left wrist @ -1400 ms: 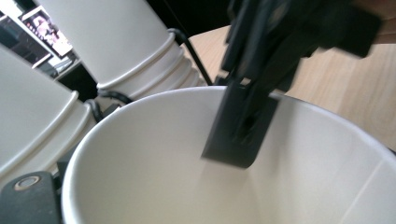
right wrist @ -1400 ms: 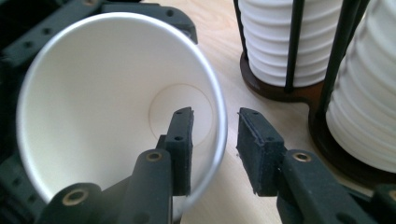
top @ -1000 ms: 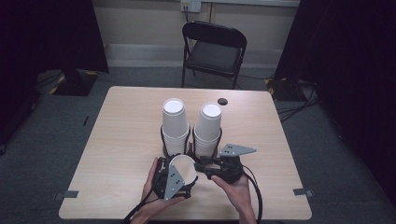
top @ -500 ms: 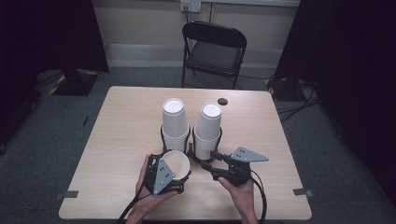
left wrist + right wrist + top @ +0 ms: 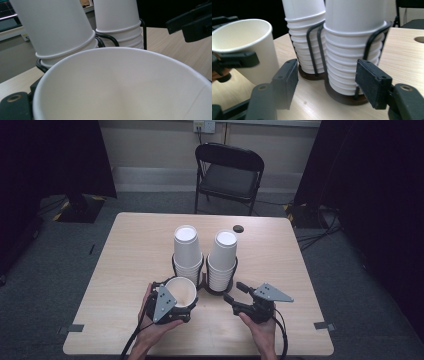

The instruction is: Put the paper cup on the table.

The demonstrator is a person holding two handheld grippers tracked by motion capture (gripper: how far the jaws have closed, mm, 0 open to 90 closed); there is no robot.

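At the near edge of the bench (image 5: pixel 125 245), the left gripper (image 5: pixel 172 302) has a single white paper cup (image 5: pixel 181 291) clamped by its wall, mouth tipped up and toward the camera, the person's left hand (image 5: pixel 152 327) cupped under the gripper's body from below. In the left gripper view that cup (image 5: pixel 120 85) crowds the foreground, its pale inside bare. Over on the other side, the right gripper (image 5: pixel 236 293) sits level just above the bench, pointing at the black wire holder (image 5: pixel 220 291), with the right hand (image 5: pixel 260 332) wrapped round its rear. Its jaws have just been opening and now stand wide apart with nothing between them; in the right gripper view they frame the foot of the nearer cup stack (image 5: pixel 352 57) without touching it.

Two tall stacks of white cups stand side by side in that twin-ring holder at mid-bench: the left stack (image 5: pixel 187 251) and the right stack (image 5: pixel 223 257), both rising well above the wire. The held cup hangs just in front of the left stack.

No lettering or brand is readable anywhere on the cups or grippers.

Light wood-grain surface on the bench, a small dark round hole (image 5: pixel 238 228) toward its far edge. Beyond stands a black folding chair (image 5: pixel 227 175), grey carpet, dark curtains either side, and a wall socket (image 5: pixel 204 125) up on the pale wall.
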